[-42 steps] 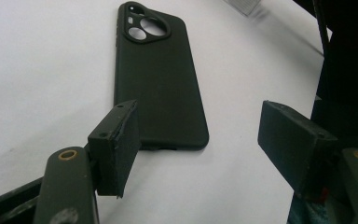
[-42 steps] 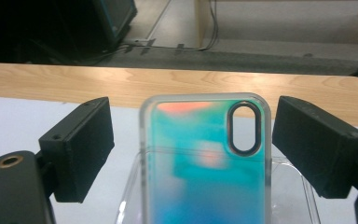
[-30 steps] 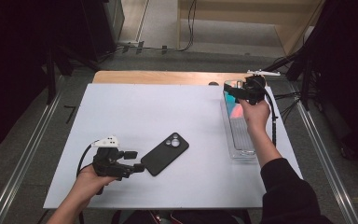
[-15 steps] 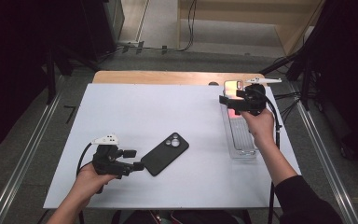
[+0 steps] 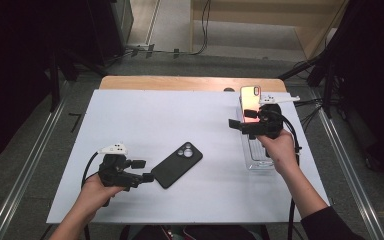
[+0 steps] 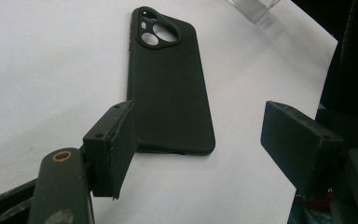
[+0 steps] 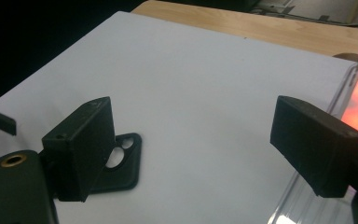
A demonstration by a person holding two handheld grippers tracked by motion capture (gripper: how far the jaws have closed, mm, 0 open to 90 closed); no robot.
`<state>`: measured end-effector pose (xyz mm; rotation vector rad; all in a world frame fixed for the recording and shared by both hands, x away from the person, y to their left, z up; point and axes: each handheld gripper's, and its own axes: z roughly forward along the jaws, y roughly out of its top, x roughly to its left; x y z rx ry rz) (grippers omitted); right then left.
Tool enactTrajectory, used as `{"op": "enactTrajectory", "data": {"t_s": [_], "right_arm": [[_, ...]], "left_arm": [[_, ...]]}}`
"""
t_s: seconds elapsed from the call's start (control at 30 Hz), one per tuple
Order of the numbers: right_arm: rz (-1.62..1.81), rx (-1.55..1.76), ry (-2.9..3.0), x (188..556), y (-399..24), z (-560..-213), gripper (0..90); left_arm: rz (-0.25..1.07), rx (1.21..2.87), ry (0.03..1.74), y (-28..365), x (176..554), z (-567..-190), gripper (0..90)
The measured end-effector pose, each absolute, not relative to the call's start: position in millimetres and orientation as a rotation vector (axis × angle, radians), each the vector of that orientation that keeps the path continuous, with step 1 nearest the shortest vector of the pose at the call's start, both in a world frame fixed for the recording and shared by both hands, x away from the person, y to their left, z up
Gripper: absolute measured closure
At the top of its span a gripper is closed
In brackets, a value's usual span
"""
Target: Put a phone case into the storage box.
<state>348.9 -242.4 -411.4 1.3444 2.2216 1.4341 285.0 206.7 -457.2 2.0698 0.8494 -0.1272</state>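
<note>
A black phone [image 5: 177,164] lies face down on the white table sheet [image 5: 155,120], camera bump at its far end. My left gripper [image 5: 144,170] is at the phone's near end with its jaws open. In the left gripper view the phone [image 6: 168,79] has its bottom edge between the pads, close to the left pad [image 6: 114,144]. A second phone [image 5: 250,100] with a glowing pink-orange screen stands up in the far end of a clear tray [image 5: 258,159]. My right gripper [image 5: 237,125] hovers open beside that tray, pointing left, with nothing between its pads [image 7: 200,140].
A strip of bare wooden tabletop [image 5: 180,83] runs along the far edge. Cables trail from both grippers. Metal rails and dark floor flank the table. In the right gripper view the black phone [image 7: 121,168] shows beyond the left jaw and the tray's rim [image 7: 307,196] at lower right.
My right gripper has drawn back from the tray's far end toward the person, uncovering the upright phone. The left gripper and the black phone have stayed put.
</note>
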Motion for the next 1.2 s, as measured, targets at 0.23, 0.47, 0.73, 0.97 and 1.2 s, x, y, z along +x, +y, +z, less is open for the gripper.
{"op": "enactTrajectory", "data": {"t_s": [0.23,0.47,0.73,0.97,1.2], "right_arm": [[1.481,1.302,2.28,334.7,-236.4,-417.5,12.4],[1.48,1.243,2.335,320.0,-229.1,-421.6,12.5],[1.478,1.238,2.384,307.2,-226.8,-431.0,13.2],[1.484,1.214,2.412,296.5,-222.2,-433.5,13.2],[1.488,1.16,2.448,284.6,-219.0,-437.9,13.2]], "left_arm": [[-0.124,2.077,0.855,207.5,285.0,-456.0,27.3],[-0.116,2.078,0.86,209.1,284.5,-454.2,27.3],[-0.119,2.075,0.857,208.3,286.6,-453.2,27.3],[-0.099,2.078,0.86,207.0,287.1,-451.6,27.3],[-0.085,2.094,0.851,203.2,287.8,-451.4,27.3]]}}
